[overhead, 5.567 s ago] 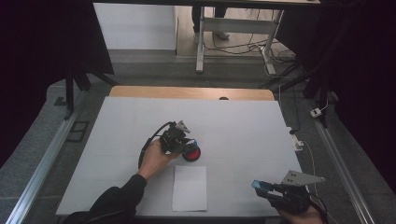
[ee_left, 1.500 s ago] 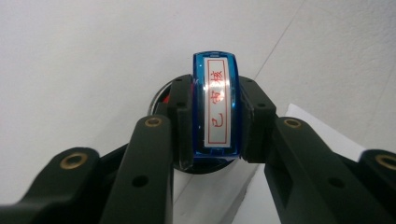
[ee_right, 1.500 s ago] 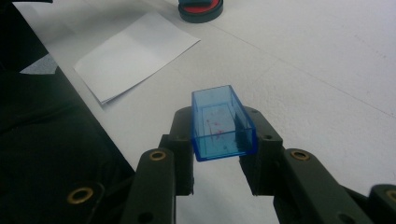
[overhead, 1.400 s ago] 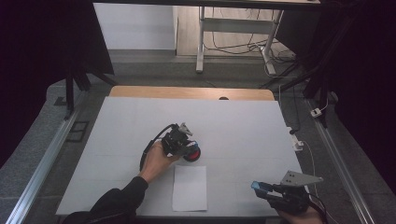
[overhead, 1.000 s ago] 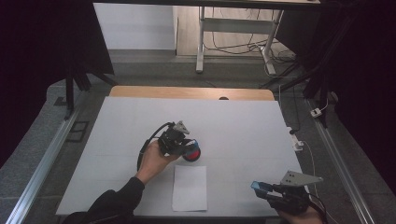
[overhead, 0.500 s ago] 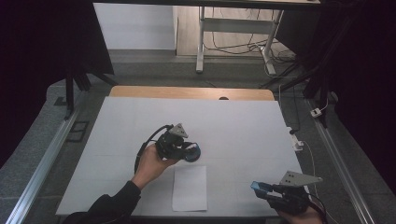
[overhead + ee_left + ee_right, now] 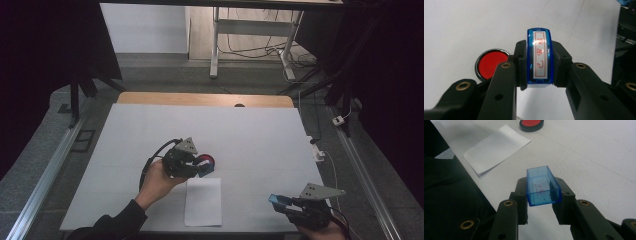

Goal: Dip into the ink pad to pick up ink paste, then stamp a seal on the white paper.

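Two blue transparent plastic pieces are held, one in each gripper. A blue rectangular plastic stamp [image 7: 539, 58], with a white label printed in red characters on its top, is clamped between the black jaws of the left gripper [image 7: 539, 65]; in the high view this gripper [image 7: 181, 161] is seen near the middle of the white table [image 7: 260, 135], just above the near sheet. A round ink pad with a shiny metal rim and a red, matt inking surface [image 7: 489, 64] lies on the table just beside the stamp, and is seen as a small red disc [image 7: 205, 161] in the high view.

A blue, clear, box-shaped plastic cap [image 7: 543, 186], open on its upper side and smeared faintly with red inside, is gripped by the jaws of the right gripper [image 7: 543, 195], which is held over the near right edge of the table [image 7: 300, 207]. Nothing else is seen inside the cap.

A white rectangular sheet of paper [image 7: 203, 201] lies flat at the near edge of the table, between the two grippers; its thin, smooth surface is also seen in the right gripper view [image 7: 496, 147].
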`<action>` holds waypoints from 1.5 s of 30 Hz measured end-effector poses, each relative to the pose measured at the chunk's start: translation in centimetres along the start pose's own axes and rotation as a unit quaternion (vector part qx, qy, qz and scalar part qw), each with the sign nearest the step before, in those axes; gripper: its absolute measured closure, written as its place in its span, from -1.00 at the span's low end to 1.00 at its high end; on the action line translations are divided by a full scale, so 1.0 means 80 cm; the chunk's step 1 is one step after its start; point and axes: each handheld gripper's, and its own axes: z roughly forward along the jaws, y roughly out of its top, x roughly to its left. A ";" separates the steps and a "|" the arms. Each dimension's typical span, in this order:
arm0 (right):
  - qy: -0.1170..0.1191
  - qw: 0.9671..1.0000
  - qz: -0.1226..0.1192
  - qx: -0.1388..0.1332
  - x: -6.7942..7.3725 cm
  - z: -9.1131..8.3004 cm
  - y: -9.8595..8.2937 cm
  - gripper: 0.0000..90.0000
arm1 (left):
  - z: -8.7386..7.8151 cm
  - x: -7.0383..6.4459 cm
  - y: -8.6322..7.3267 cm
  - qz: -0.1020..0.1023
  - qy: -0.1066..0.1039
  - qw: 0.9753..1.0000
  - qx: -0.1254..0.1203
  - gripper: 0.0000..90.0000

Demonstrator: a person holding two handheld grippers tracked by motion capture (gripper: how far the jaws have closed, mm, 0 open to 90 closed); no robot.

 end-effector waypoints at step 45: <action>0.005 1.000 -0.004 0.001 0.001 0.000 0.000 0.52 | 0.002 -0.037 -0.037 0.006 -0.026 1.000 0.001 0.55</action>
